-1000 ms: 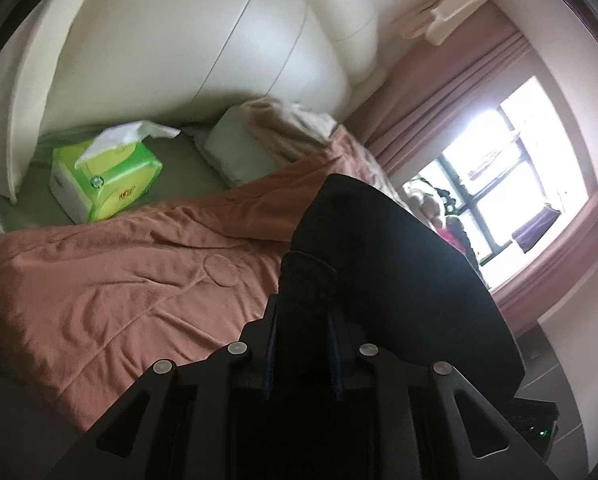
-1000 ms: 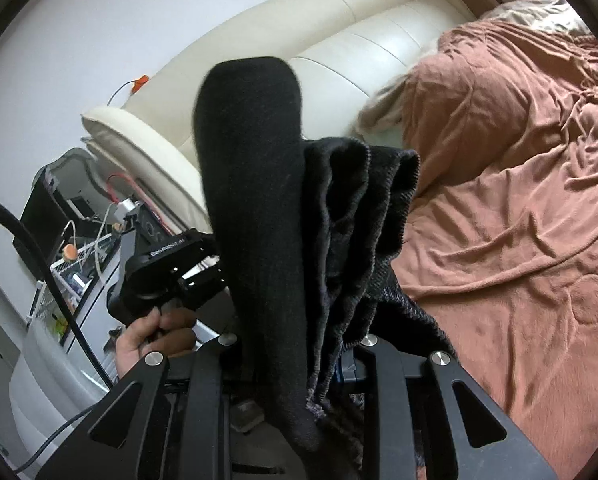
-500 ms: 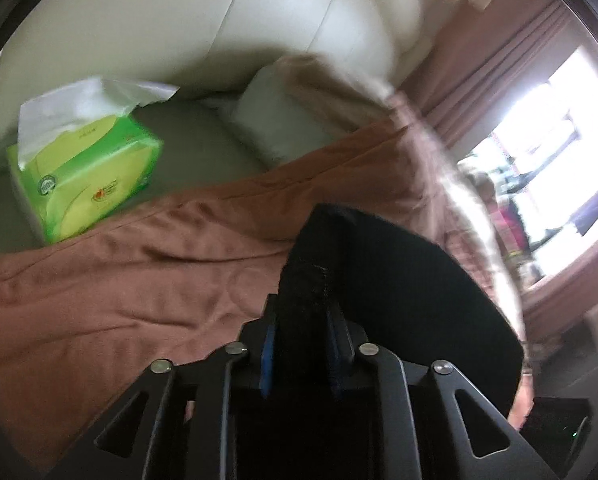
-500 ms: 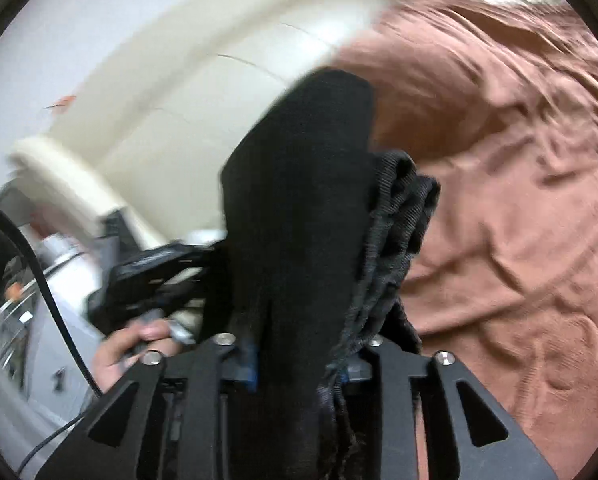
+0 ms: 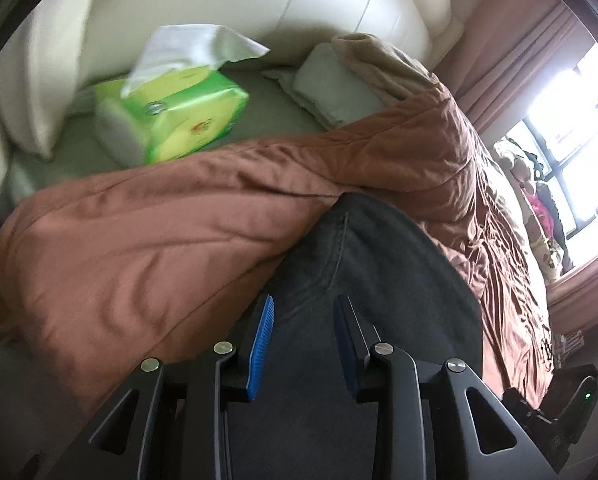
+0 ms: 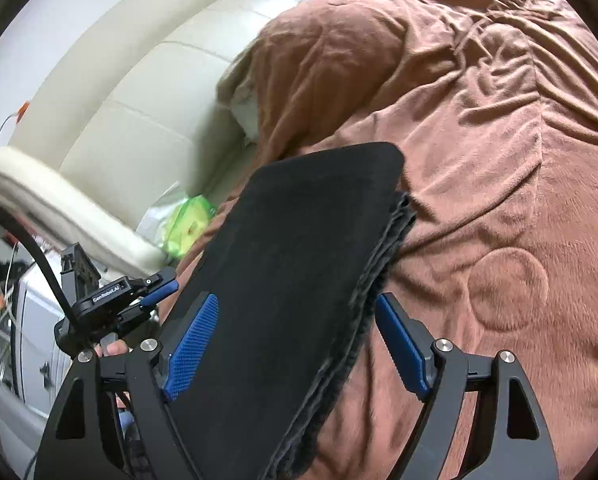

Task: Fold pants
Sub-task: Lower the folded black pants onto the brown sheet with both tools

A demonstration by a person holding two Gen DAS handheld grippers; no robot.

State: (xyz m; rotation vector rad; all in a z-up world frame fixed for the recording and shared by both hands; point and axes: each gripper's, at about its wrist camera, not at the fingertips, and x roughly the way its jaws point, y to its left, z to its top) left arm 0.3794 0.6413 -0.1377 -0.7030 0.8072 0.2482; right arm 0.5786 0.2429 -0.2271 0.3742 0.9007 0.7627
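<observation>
The folded black pants [image 5: 379, 280] lie flat on the brown blanket [image 5: 139, 240]. My left gripper [image 5: 305, 300] hovers over their near edge. Its jaws are opening, and the blue pads [image 5: 263, 340] stand clear of the cloth on both sides. In the right wrist view the pants [image 6: 299, 240] show as a stacked dark slab with layered edges on the right. My right gripper [image 6: 297, 300] straddles them with its jaws opening wide, and its pads do not press the fabric. The left gripper [image 6: 155, 292] also appears there at the left, held by a hand [image 6: 115, 348].
A green tissue pack [image 5: 179, 120] lies near the cream padded headboard [image 5: 259, 0], with a pale pillow [image 5: 331, 88] beside it. The blanket [image 6: 499, 160] spreads to the right. A window with pink curtains [image 5: 571, 120] is at the far right. White furniture [image 6: 31, 340] stands left of the bed.
Both grippers tipped downward toward the bed. Both were shut on the bunched pants and their jaws have now come apart, leaving the pants lying flat on the blanket.
</observation>
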